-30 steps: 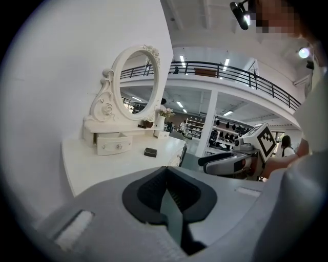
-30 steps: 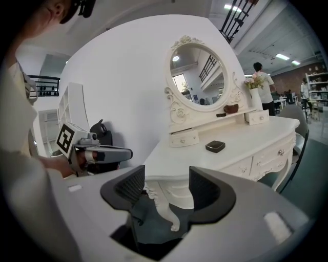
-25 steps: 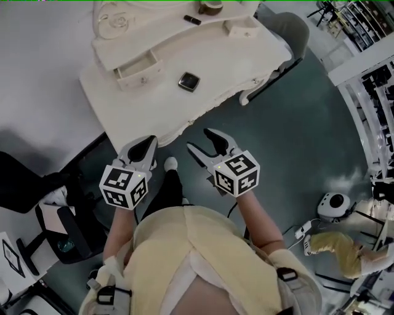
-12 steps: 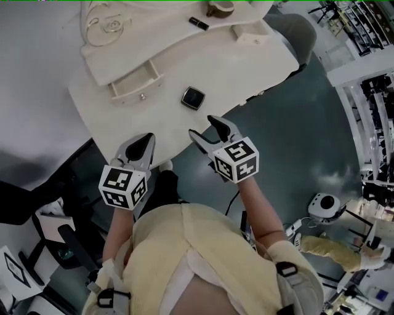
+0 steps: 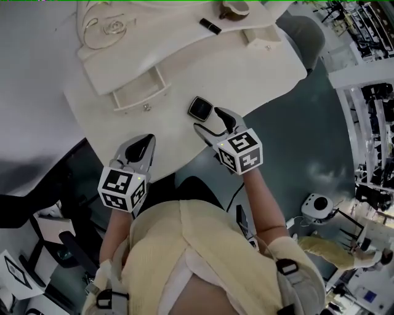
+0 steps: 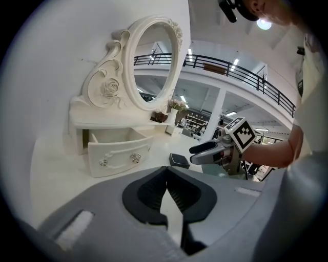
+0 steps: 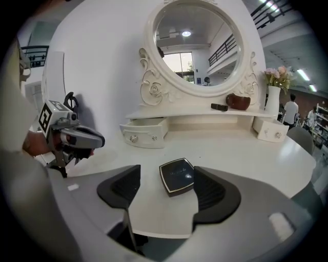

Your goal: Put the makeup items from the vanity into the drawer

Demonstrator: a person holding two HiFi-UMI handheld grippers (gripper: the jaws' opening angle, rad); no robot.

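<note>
While the right gripper [image 5: 209, 120] is hanging low over the counter [image 5: 252, 74], its jaws are standing wide apart, and they have just been opening further. The black compact [image 5: 200, 108] is lying flat on the counter between them. It is sitting just beside one pad and well apart from the other, so the gripper is not holding anything. The left gripper [image 5: 143, 146] is hovering over the near edge of the counter, well apart from the compact. Its jaws are meeting at the tips and nothing is sitting between them. The drawer [image 5: 138, 92] is standing pulled out under the shelf [image 5: 184, 43], to the left of the compact and a little farther back. On the shelf a dark lipstick [image 5: 210, 26] is lying on its side, near a brown dish [image 5: 234, 8]. In the right gripper view the oval mirror [image 7: 197, 43] is rising above the shelf, and the lipstick and the dish are showing just below its frame.
</note>
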